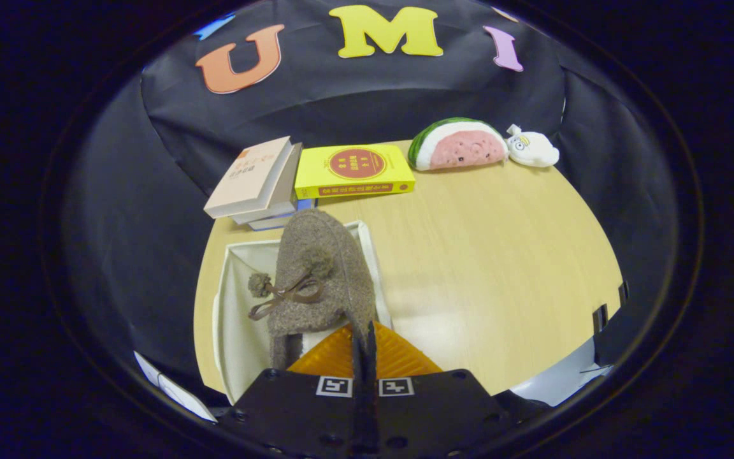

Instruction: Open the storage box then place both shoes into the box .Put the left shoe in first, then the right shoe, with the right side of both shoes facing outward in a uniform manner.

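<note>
The gripper (364, 347) has its two fingers drawn nearly together, pinching a thin edge of the shoe (323, 274) at its heel end, so the jaws are narrow and clamped on the shoe's rim. The shoe rises straight ahead of the fingers, toe pointing away, and hangs over the open storage box (234, 319), whose pale interior shows to the shoe's left and beneath it. Whether the sole touches the box floor I cannot tell.

The shoe is a soft slipper of coarse, fuzzy brown-grey fabric with a rounded toe, a brown lace bow and small pompoms on its upper. The box is white, rectangular, with thin fabric-like walls, and it stands on a light wooden table (501, 255) with a smooth grain.

Beyond the shoe's toe lies a stack of books (259, 185), tilted, and just right of it a yellow book (354, 171) lies flat. Farther right of the yellow book sit a plush watermelon slice (459, 145) and, touching it, a small white plush toy (532, 148).
</note>
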